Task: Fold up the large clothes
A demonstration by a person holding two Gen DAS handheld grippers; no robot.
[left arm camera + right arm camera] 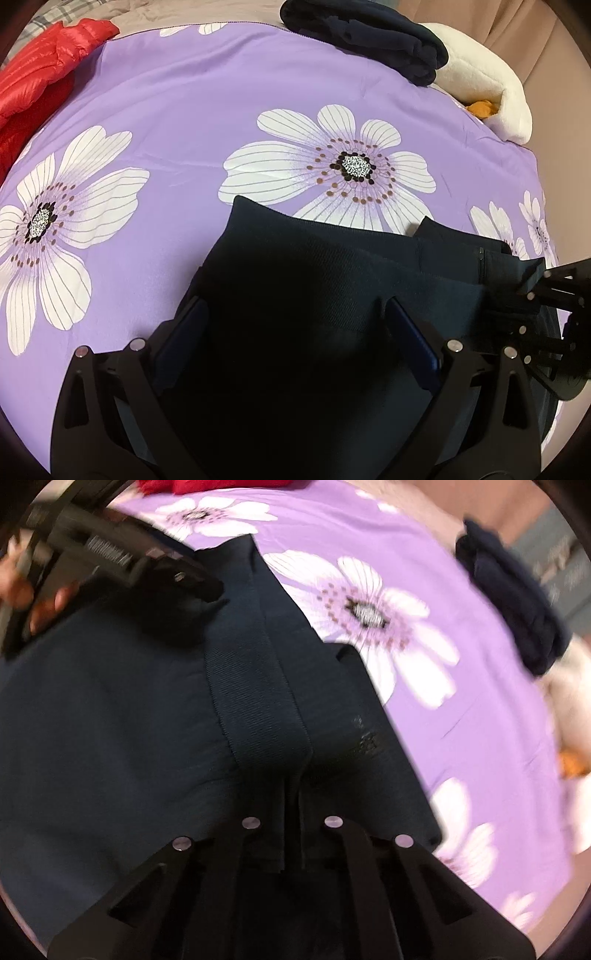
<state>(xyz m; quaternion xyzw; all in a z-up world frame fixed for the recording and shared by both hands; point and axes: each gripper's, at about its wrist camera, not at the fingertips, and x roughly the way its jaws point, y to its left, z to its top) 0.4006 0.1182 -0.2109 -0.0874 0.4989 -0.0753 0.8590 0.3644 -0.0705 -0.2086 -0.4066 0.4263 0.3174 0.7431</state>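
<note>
On the purple flowered bedspread (184, 110) your dark navy garment (314, 295) lies partly folded, its ribbed hem band (258, 686) running up the middle of the right wrist view and a zipper (482, 267) showing near its right edge. Your left gripper (295, 317) sits over the cloth with its jaws spread wide, the blue pads (413, 339) standing on either side of the fabric without pinching it. Your right gripper (291, 834) has its jaws drawn close together on a pleat of the garment's edge, and the cloth runs straight up from between them. That view is blurred, so finer detail is lost. Beyond the garment, a red puffer jacket (44, 70) lies at the far left of the bedspread. At the far right a folded dark garment (369, 37) rests on a white fleece bundle (487, 85), with something orange (480, 109) tucked just beside it.
</note>
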